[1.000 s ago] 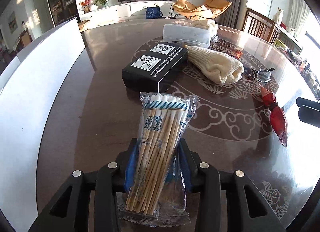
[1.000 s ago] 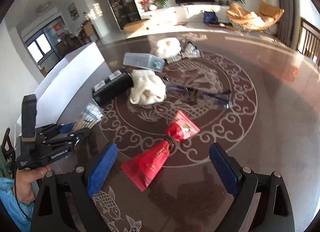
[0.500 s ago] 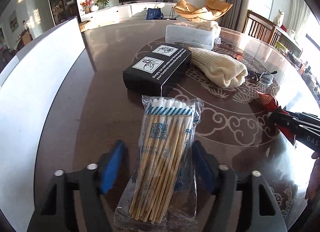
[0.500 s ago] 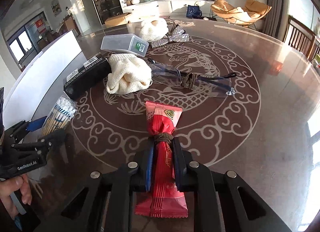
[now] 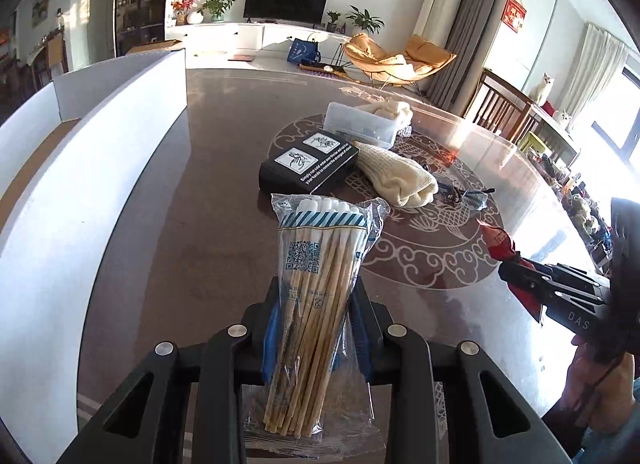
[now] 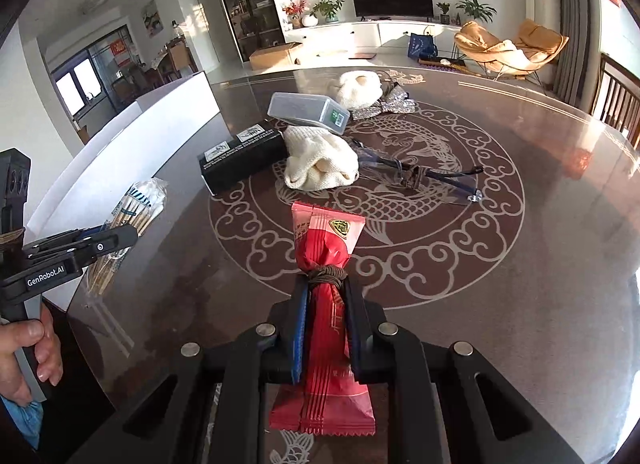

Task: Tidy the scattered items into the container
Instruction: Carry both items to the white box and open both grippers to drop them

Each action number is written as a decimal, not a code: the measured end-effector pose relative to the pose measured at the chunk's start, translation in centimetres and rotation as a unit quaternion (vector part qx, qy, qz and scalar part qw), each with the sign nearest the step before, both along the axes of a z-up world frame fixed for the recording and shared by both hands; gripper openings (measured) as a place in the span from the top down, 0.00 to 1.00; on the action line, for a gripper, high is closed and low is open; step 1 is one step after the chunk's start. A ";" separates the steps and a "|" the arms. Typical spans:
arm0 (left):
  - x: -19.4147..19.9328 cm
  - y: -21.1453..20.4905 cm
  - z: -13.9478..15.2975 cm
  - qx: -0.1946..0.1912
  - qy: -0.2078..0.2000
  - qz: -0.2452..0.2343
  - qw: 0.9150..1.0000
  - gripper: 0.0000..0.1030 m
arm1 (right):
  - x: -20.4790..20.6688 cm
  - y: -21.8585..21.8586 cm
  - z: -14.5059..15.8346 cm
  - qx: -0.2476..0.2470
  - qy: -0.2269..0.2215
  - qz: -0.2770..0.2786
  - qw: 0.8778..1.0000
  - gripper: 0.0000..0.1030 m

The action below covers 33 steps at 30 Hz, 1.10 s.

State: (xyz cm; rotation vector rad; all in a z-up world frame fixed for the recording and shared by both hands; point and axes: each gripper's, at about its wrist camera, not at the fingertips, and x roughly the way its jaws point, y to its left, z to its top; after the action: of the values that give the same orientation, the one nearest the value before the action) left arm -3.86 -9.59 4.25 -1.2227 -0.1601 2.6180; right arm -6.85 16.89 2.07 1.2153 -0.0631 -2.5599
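Observation:
My left gripper [image 5: 316,304] is shut on a clear bag of wooden cotton swabs [image 5: 316,284] and holds it above the table. It also shows in the right wrist view [image 6: 96,244], with the swab bag [image 6: 132,212]. My right gripper [image 6: 326,304] is shut on a red snack packet [image 6: 326,304] tied with brown cord, lifted off the table. The packet shows at the right of the left wrist view [image 5: 500,244]. A white container wall [image 5: 92,192] runs along the table's left side.
On the dark patterned table [image 6: 460,264] lie a black box [image 6: 240,156], a cream knitted cloth [image 6: 320,164], glasses [image 6: 420,176], a clear plastic case [image 6: 308,112], another cream cloth [image 6: 360,88] and a silver bow [image 6: 388,104].
My left gripper has shut on the swab bag and lifted it. My right gripper, shut on the red packet, has raised it off the table.

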 end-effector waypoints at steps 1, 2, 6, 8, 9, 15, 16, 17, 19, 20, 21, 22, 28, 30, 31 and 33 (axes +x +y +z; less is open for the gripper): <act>0.4 -0.7 0.9 0.002 0.011 0.007 1.000 0.70 | 0.0 -0.8 0.6 -0.003 0.005 0.010 1.000 0.83; 0.9 -1.6 1.9 0.005 0.021 0.015 1.000 0.70 | 0.0 -1.7 1.2 -0.005 0.011 0.021 1.000 0.83; 2.1 -7.1 5.4 0.000 0.049 0.057 0.997 0.70 | -1.2 -7.2 4.5 -0.024 0.033 0.075 0.996 0.83; 2.5 -11.1 6.7 -0.005 0.055 0.089 0.995 0.70 | -1.9 -11.2 6.3 -0.042 0.041 0.109 0.992 0.83; 2.7 -13.3 7.0 -0.009 0.056 0.108 0.993 0.70 | -2.2 -13.4 7.2 -0.052 0.044 0.128 0.989 0.83; 3.4 -26.4 6.4 -0.023 0.027 0.228 0.973 0.70 | -2.2 -28.4 10.9 -0.098 0.053 0.253 0.961 0.83; 3.2 -28.0 5.9 -0.026 0.019 0.244 0.969 0.70 | -2.2 -30.8 10.9 -0.101 0.049 0.271 0.956 0.83; 2.9 -29.4 5.3 -0.029 0.009 0.256 0.966 0.70 | -2.2 -33.2 10.6 -0.101 0.044 0.289 0.951 0.83; 2.3 -31.1 3.8 -0.030 -0.013 0.269 0.963 0.70 | -2.3 -37.5 9.2 -0.092 0.024 0.316 0.944 0.83; 1.9 -31.4 3.2 -0.032 -0.021 0.270 0.962 0.70 | -2.4 -39.3 8.2 -0.084 0.011 0.326 0.942 0.83; 1.6 -31.6 2.6 -0.033 -0.030 0.269 0.962 0.70 | -2.6 -40.7 7.1 -0.074 0.002 0.333 0.940 0.83; 1.2 -31.5 2.1 -0.034 -0.039 0.266 0.963 0.70 | -2.7 -41.9 6.0 -0.064 -0.005 0.339 0.939 0.82; 0.6 -32.2 0.0 -0.039 -0.070 0.294 0.953 0.35 | -3.3 -44.7 2.0 -0.003 -0.025 0.356 0.934 0.44; 0.7 -31.9 -0.2 -0.053 -0.068 0.295 0.952 0.32 | -3.2 -44.5 1.4 0.030 -0.006 0.362 0.932 0.44; 0.8 -31.7 -0.3 -0.060 -0.068 0.292 0.952 0.32 | -3.1 -44.3 1.1 0.048 0.004 0.368 0.928 0.44; 1.0 -31.0 -0.4 -0.075 -0.067 0.285 0.953 0.32 | -2.4 -44.2 0.7 0.081 0.031 0.392 0.916 0.44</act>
State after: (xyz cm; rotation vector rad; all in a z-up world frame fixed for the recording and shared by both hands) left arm -2.83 -40.61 3.83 -1.6071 -0.3992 3.0725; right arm -9.23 -27.27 2.78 0.9405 0.5490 -1.9037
